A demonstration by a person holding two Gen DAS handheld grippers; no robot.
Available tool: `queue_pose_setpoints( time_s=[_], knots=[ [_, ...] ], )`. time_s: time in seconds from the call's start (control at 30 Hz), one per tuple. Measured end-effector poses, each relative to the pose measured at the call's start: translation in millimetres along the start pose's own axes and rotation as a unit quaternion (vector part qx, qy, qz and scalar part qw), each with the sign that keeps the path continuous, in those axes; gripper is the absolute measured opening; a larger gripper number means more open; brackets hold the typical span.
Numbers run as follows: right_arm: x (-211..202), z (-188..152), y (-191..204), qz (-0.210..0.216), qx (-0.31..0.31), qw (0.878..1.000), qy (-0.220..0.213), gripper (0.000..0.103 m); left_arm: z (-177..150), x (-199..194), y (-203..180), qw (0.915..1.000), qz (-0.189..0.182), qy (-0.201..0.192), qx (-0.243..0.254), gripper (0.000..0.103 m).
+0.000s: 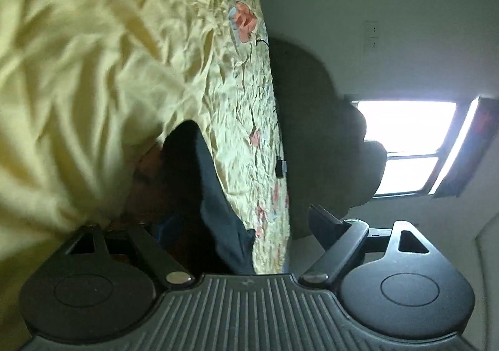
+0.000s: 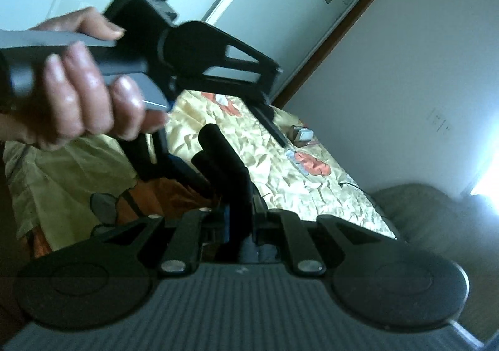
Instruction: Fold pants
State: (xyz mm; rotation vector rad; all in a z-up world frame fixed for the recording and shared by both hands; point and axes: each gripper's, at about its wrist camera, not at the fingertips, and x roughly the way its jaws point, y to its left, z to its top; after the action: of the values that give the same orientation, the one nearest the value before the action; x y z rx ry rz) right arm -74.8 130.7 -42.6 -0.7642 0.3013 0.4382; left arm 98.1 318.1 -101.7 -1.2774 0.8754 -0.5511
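The dark navy pants hang as a bunched strip in front of the yellow bedspread in the left wrist view. My left gripper is open; its right finger stands clear of the cloth, the left one is hidden behind yellow fabric. In the right wrist view my right gripper is shut on a thick roll of the dark pants, held above the bed. The person's hand holds the left gripper just above and left of it.
A yellow floral bedspread covers the bed. A small grey box and a black cable lie on it. A bright window and white wall are to the right. A grey cushion sits beside the bed.
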Motion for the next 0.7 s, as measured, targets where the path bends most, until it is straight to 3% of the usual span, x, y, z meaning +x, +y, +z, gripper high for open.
queue_pose_setpoints(
  time_s=[0.07, 0.13, 0.3, 0.37, 0.4, 0.43, 0.47, 0.5, 0.53, 0.6, 0.7],
  knots=[
    [-4, -2, 3, 0.002, -0.004, 1.0, 0.0, 0.011, 4, 6, -2, 0.9999, 0.011, 0.0, 0.001, 0.084],
    [-1, -6, 9, -0.002, -0.017, 1.0, -0.003, 0.01, 3, 7, -7, 0.9996, 0.022, -0.001, 0.018, 0.076],
    [2, -9, 19, -0.004, -0.034, 0.999, -0.004, 0.011, -5, 6, -26, 0.9917, 0.088, -0.018, 0.092, 0.02],
    [5, -12, 26, -0.017, -0.051, 0.999, -0.005, 0.013, -4, 5, -25, 0.9922, 0.09, -0.02, 0.085, 0.019],
    [5, -13, 30, -0.026, -0.058, 0.998, -0.006, 0.018, -3, 5, -25, 0.993, 0.089, -0.021, 0.074, 0.018],
    [7, -14, 34, -0.042, -0.065, 0.997, -0.006, 0.043, -3, 5, -25, 0.9934, 0.089, -0.022, 0.068, 0.018],
    [9, -14, 38, -0.06, -0.074, 0.995, -0.009, 0.061, -3, 4, -25, 0.9936, 0.091, -0.024, 0.063, 0.018],
    [11, -16, 44, -0.078, -0.09, 0.993, -0.014, 0.095, -4, 3, -26, 0.9938, 0.091, -0.025, 0.059, 0.018],
    [13, -17, 51, -0.093, -0.112, 0.989, -0.02, 0.102, -5, 3, -27, 0.9941, 0.09, -0.026, 0.055, 0.018],
    [15, -19, 65, -0.112, -0.15, 0.982, -0.04, 0.102, -6, 3, -27, 0.9946, 0.09, -0.025, 0.047, 0.018],
    [25, -18, 75, -0.113, -0.157, 0.98, -0.039, 0.087, -6, 4, -29, 0.9953, 0.088, -0.021, 0.036, 0.018]
  ],
)
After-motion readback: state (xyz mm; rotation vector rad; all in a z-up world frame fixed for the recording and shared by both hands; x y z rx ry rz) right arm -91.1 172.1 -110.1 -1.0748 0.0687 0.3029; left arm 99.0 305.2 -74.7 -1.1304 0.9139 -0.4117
